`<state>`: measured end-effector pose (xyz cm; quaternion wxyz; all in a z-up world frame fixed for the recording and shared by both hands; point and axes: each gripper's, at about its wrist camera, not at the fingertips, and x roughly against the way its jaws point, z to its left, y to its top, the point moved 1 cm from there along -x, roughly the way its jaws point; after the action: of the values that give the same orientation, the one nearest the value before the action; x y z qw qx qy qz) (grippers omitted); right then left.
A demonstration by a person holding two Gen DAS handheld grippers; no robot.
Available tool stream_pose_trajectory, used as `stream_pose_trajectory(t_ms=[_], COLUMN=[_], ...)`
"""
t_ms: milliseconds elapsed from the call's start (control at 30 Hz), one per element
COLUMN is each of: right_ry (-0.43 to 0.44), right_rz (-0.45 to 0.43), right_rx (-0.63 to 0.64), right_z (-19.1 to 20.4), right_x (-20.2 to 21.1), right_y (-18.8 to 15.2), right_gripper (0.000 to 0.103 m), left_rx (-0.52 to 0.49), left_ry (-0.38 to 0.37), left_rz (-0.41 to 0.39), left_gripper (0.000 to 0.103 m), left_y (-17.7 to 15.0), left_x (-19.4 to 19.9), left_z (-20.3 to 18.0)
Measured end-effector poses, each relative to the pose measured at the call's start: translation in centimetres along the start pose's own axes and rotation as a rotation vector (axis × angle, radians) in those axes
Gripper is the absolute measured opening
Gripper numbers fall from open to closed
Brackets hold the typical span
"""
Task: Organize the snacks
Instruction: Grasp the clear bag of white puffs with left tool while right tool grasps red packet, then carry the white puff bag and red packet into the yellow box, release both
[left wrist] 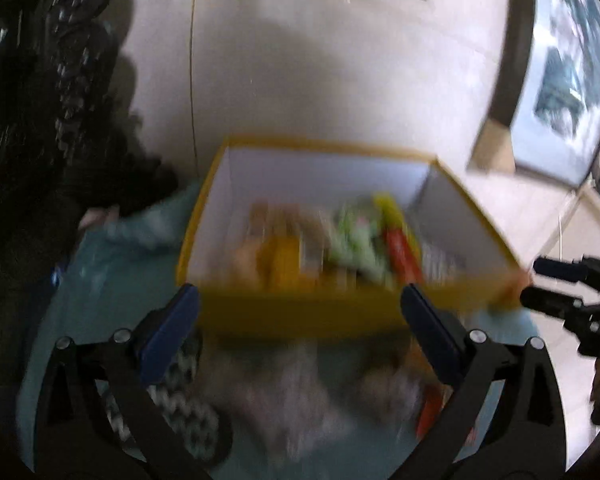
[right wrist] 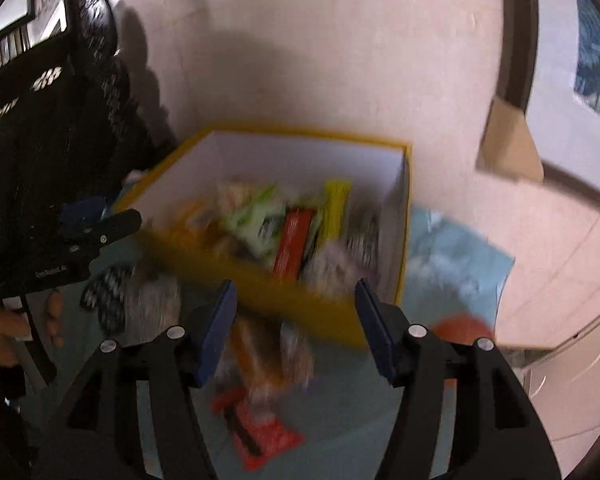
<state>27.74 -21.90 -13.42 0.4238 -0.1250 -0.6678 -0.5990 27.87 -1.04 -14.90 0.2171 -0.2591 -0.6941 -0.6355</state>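
The left gripper point(left wrist: 300, 300) stood with its blue pads spread wide and nothing between them, held over loose snack packets on a pale blue cloth point(left wrist: 100, 280). The right gripper point(right wrist: 296, 300) was also parted, less widely, and pinched nothing. Both views were blurred. A yellow box point(left wrist: 300, 312) with white inner walls sat on the cloth's far part, close to the wall, and held a jumble of snacks: a red bar point(right wrist: 294, 240), a yellow-green packet point(right wrist: 334, 208) and a green-and-white packet point(right wrist: 256, 216) could be told apart. Nearer the cloth's front edge, outside the box, lay a black-and-white patterned packet point(left wrist: 180, 412), an orange packet point(right wrist: 256, 352) and a red packet point(right wrist: 260, 436). An orange round thing point(right wrist: 460, 326) lay near the cloth's right edge. A hand point(right wrist: 4, 332) held the left gripper's handle.
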Motion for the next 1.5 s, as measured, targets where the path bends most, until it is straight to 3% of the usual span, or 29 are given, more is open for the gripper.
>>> stream_pose_trajectory(t_ms=[167, 267, 400, 667, 900, 1000, 1133, 1167, 1200, 1233, 1267, 1333, 1500], right_ry=[0.005, 0.010, -0.010, -0.034, -0.012, -0.021, -0.014, -0.009, -0.004, 0.009, 0.020, 0.063, 0.111], right_rz=[0.067, 0.111, 0.169, 0.219, 0.266, 0.272, 0.286, 0.295, 0.292, 0.289, 0.300, 0.299, 0.265], right_rx=[-0.009, -0.014, 0.026, 0.042, 0.077, 0.111, 0.147, 0.150, 0.145, 0.137, 0.114, 0.073, 0.023], right_z=[1.8, 3.0, 4.3, 3.6, 3.0, 3.3, 3.8, 3.7, 3.7, 3.6, 3.4, 3.2, 3.6], right_x=[0.8, 1.0, 0.4, -1.7, -5.5, -7.3, -8.6, -8.5, -8.4, -8.1, -7.9, -7.1, -4.4], right_y=[-5.0, -7.5, -9.5, -9.7, -9.4, -9.3, -9.4, -9.3, -9.3, -9.1, -9.1, -9.2, -9.7], right_gripper=[0.062, 0.062, 0.062, 0.062, 0.062, 0.066, 0.069, 0.066, 0.051, 0.045, 0.045, 0.045, 0.045], left_rx=[-0.013, -0.006, -0.081, -0.066, -0.051, -0.073, -0.118, -0.109, -0.105, -0.112, -0.111, -0.095, -0.061], left_ry=[0.036, 0.048, 0.067, 0.056, 0.136, 0.185, 0.213, 0.194, 0.180, 0.168, 0.117, 0.057, 0.002], left_rz=[0.097, 0.140, 0.193, 0.188, 0.203, 0.234, 0.199, 0.199, 0.196, 0.183, 0.193, 0.207, 0.182], left_gripper=[0.101, 0.101, 0.101, 0.101, 0.101, 0.101, 0.101, 0.099, 0.092, 0.072, 0.055, 0.045, 0.044], left_y=[-6.3, -8.6, -11.1, -9.6, -7.8, -8.4, -9.5, -9.5, -9.6, -9.5, -9.5, -9.7, -10.7], left_x=[2.2, 3.4, 4.1, 1.4, -4.4, -7.0, -7.9, -7.8, -7.7, -7.3, -6.9, -6.2, -2.3], left_z=[0.6, 1.5, 1.0, -0.4, -0.7, -0.9, -1.4, -1.1, -0.9, -0.7, -0.5, -0.1, 1.2])
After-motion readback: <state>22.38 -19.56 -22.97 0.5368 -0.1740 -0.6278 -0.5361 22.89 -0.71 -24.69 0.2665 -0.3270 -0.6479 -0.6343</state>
